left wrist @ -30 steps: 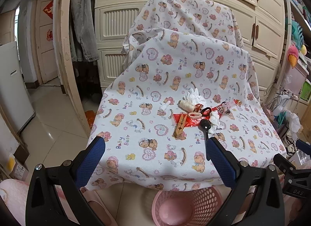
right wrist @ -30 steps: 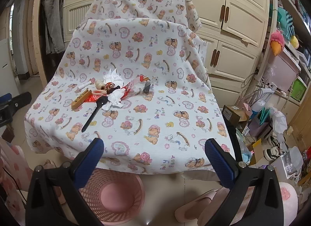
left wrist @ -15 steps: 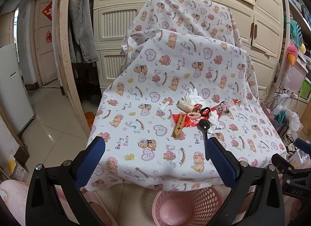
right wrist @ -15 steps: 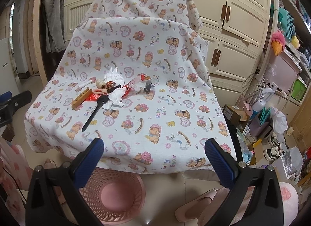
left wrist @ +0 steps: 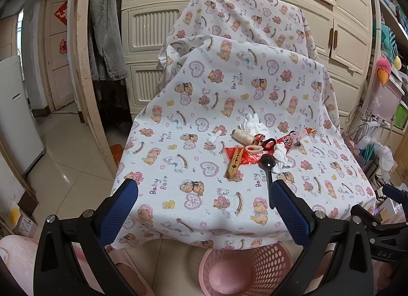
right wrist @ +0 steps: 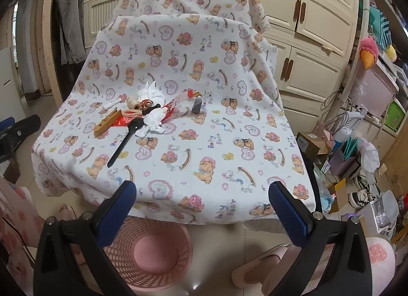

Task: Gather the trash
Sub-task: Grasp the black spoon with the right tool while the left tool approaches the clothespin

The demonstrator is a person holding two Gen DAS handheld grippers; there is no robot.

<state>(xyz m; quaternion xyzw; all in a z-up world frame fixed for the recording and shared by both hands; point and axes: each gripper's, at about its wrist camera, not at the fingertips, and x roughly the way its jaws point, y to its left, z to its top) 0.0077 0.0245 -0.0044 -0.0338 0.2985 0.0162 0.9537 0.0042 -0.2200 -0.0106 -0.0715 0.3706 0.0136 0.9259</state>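
Observation:
A pile of small items lies on a table covered with a bear-print cloth (left wrist: 204, 107). It holds crumpled white tissue (left wrist: 280, 154) (right wrist: 154, 117), a red wrapper (left wrist: 288, 140) (right wrist: 178, 102), a black plastic spoon (left wrist: 267, 166) (right wrist: 125, 143), a wooden clip (left wrist: 233, 162) (right wrist: 107, 122), a twine spool (left wrist: 243, 136) (right wrist: 134, 103) and a small rolled paper (left wrist: 213, 139). A pink mesh basket (left wrist: 244, 268) (right wrist: 150, 252) stands on the floor below the table's front edge. My left gripper (left wrist: 204, 214) and right gripper (right wrist: 202, 211) are both open and empty, short of the table.
Cream cabinets (left wrist: 158, 23) stand behind the table. Clothes (left wrist: 107, 28) hang at the back left. Boxes, bags and shoes (right wrist: 344, 158) crowd the floor at the right. Pink slippers (right wrist: 257, 270) lie beside the basket. A small dark object (right wrist: 196, 107) lies right of the pile.
Both grippers have drifted slightly closer to the table. Both stay open; nothing on the table has moved.

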